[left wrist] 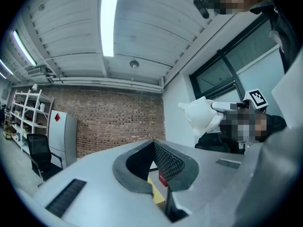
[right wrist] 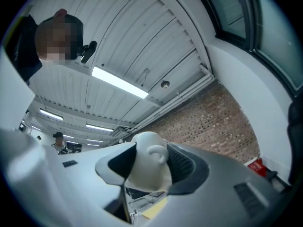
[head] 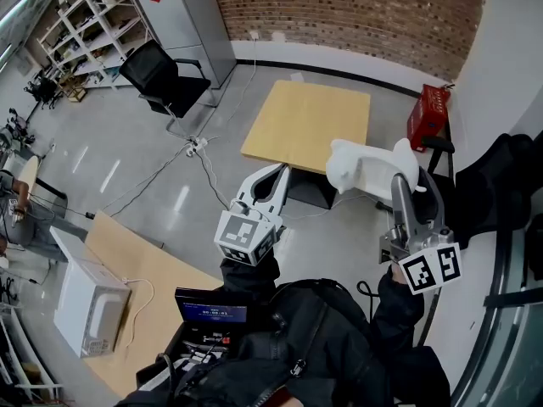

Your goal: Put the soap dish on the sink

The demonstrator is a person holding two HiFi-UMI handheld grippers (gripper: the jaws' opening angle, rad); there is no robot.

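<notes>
The soap dish (head: 363, 167) is a white, animal-shaped piece held up in the air at chest height. My right gripper (head: 413, 185) is shut on its right end. In the right gripper view the dish (right wrist: 148, 167) fills the gap between the dark pads (right wrist: 185, 162). The left gripper view shows the dish (left wrist: 201, 115) off to the upper right, apart from that gripper. My left gripper (head: 276, 176) points forward to the left of the dish, its jaws closed together with nothing in them (left wrist: 154, 148). No sink shows in any view.
Below and ahead stands a light wooden table (head: 310, 121) with a red box (head: 428, 113) to its right. Further left are a black office chair (head: 165, 79), a grey cabinet (head: 191, 19) and cables (head: 199, 147) on the floor. A white microwave (head: 85, 299) sits near left.
</notes>
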